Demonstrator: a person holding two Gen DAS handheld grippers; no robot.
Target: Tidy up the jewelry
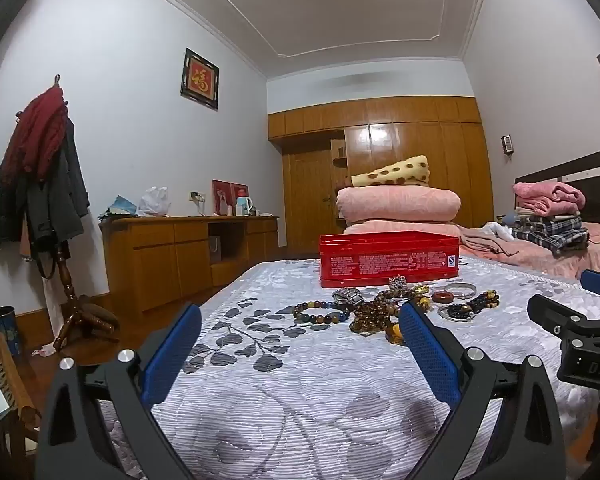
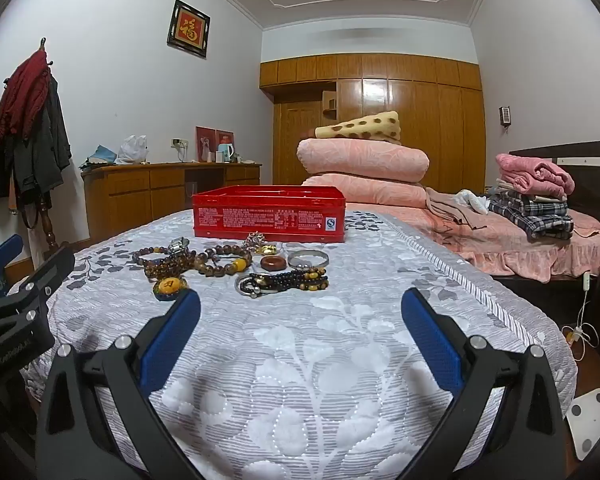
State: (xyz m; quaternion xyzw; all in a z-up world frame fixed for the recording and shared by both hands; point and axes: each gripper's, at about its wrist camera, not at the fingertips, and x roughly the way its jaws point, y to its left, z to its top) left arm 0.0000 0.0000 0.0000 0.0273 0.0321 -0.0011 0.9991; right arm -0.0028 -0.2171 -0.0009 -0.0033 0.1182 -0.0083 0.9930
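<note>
Both the left gripper [image 1: 300, 340] and right gripper [image 2: 300, 320] hover spread wide, empty. Bead bracelets [image 2: 224, 262] (tangled) lie before a red tin [image 2: 269, 214]; its label print seems illegibly small.

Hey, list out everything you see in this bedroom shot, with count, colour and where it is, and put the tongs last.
tin box: one, red, open top, on the bedspread behind the jewelry
bedspread: one, grey and white leaf pattern, covering the bed
bead bracelets: several, brown, amber and dark, in a loose pile before the box
bangle: one, silver, right side of the pile
ring: one, reddish-brown, left of the bangle
pendant: one, yellow, nearest edge of the pile
folded quilts: two, pink, behind the box
spotted blanket: one, yellow and brown, on the quilts
folded clothes: one stack, pink and plaid, far right
wardrobe: one, brown wood, back wall
coat rack: one, red and dark garments, left wall
left tongs: blue pads, open, empty
right tongs: blue pads, open, empty
</note>
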